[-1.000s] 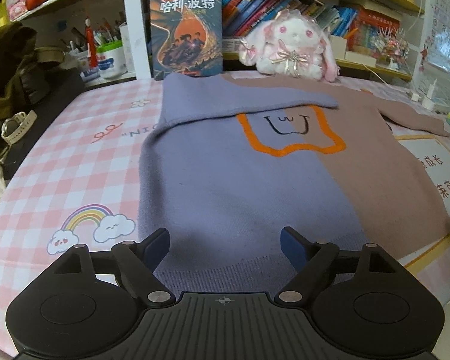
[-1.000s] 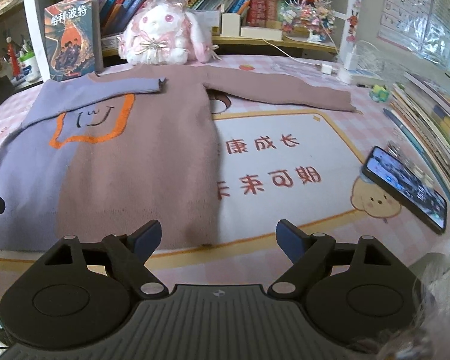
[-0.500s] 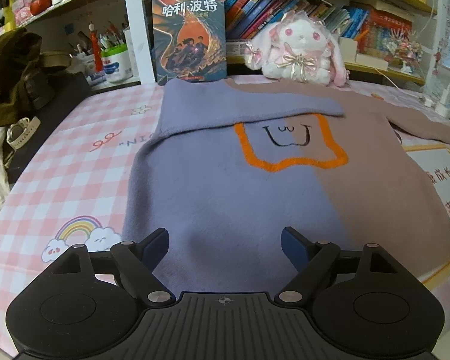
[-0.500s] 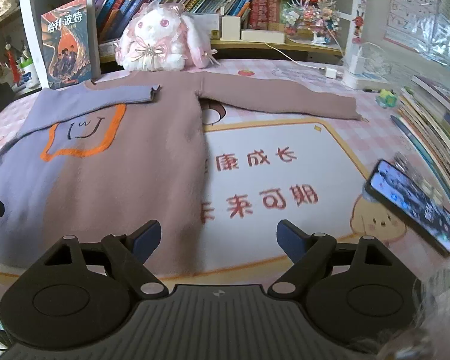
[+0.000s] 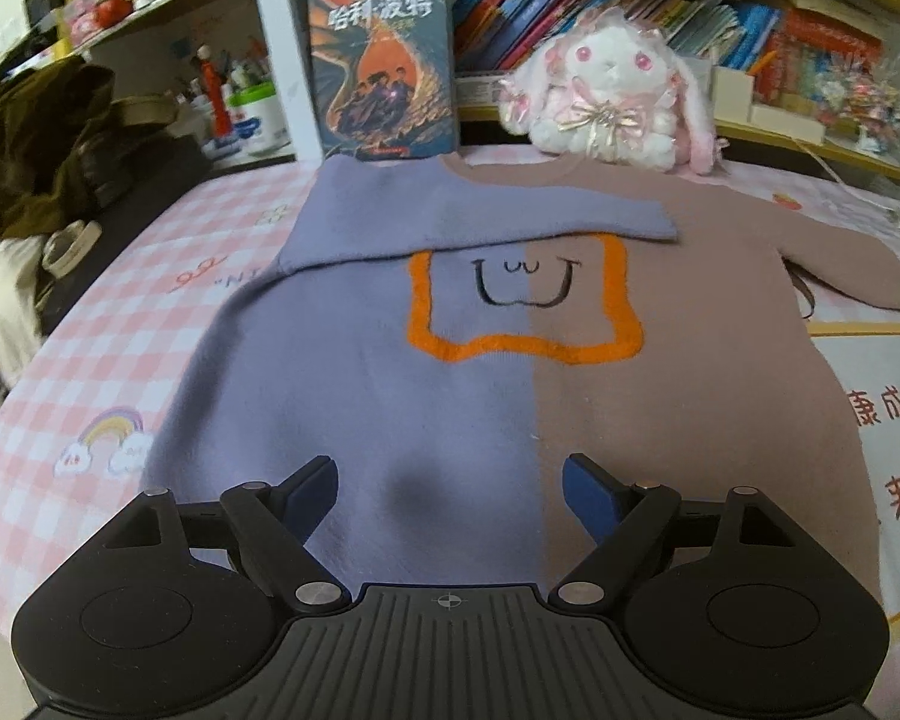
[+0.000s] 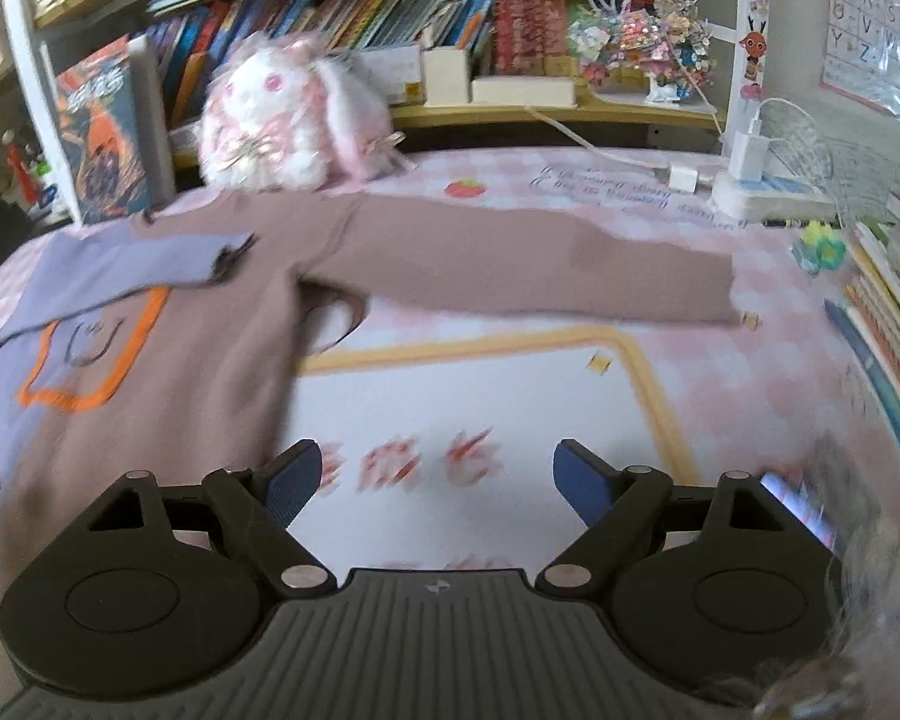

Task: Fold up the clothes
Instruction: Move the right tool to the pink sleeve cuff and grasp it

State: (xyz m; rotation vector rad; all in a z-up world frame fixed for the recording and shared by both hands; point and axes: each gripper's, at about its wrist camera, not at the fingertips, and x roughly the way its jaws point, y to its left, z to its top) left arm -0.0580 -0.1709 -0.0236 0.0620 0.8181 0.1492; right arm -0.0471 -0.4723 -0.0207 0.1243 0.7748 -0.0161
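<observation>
Left gripper (image 5: 450,480) at 6 o'clock, jaws spread wide over the sweater (image 5: 510,372), gripping nothing; purple sleeve (image 5: 486,213) folded across the chest toward 12; book (image 5: 384,69) and plush rabbit (image 5: 612,96) upright beyond the collar. Right gripper (image 6: 435,474) likewise spread and empty above the printed mat (image 6: 486,384); only here, brown sleeve (image 6: 528,264) stretched out flat toward 2 o'clock, charger (image 6: 750,150) farther back; blurred view.
</observation>
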